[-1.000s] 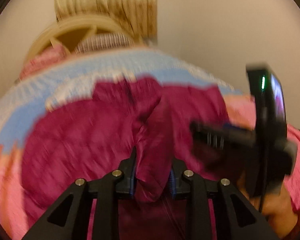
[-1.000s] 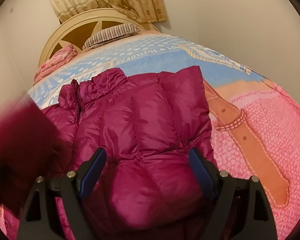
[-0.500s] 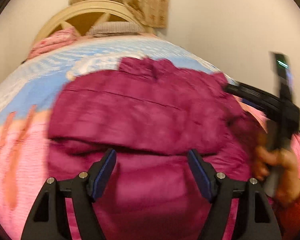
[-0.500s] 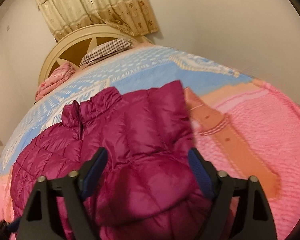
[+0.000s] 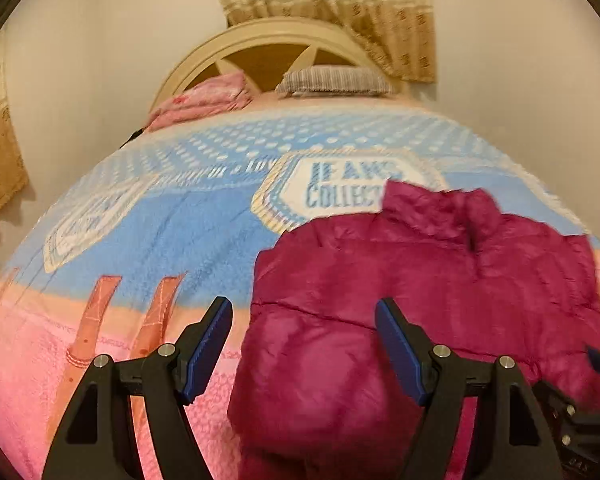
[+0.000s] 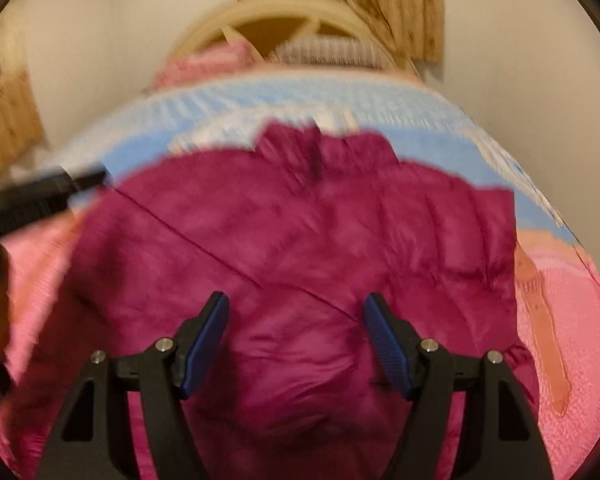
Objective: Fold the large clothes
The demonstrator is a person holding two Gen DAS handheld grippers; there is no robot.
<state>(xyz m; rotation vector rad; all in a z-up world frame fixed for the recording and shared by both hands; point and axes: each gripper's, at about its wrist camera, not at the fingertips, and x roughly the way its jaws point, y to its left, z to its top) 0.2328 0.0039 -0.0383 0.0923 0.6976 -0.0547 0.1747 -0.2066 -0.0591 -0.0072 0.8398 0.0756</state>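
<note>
Left gripper (image 5: 304, 344) let go of the jacket (image 5: 420, 300) within the last second: a second back a bunch of magenta fabric sat pinched between its jaws, half a second back the jaws stood wide, and now they stand wide and empty, pads clear of cloth. It has also slid off to the jacket's left edge, so its view takes in mostly bare blanket (image 5: 160, 240). Right gripper (image 6: 296, 340) was already wide a second ago, has narrowed a little since, and is released too, nothing pinched; the jacket (image 6: 300, 240) only lies below its jaws. Jacket now lies on the blanket (image 6: 560, 320) as a compact block, collar toward the headboard (image 5: 260, 36), sides look brought in. Likely meaning: one fold has just been laid down and both hands are backing off to pick the next grasp, probably a fold bringing hem toward collar. Hard to make out: right view is heavily motion-blurred, so seams and fold edges smear; the diagonal line across the fabric could be a sleeve edge or a seam, cannot tell. The jacket's near edge is cut off behind the gripper bodies in both views. Each gripper shows in the other's view only as a dark sliver at the frame edge. Sleeves not separately visible.
</note>
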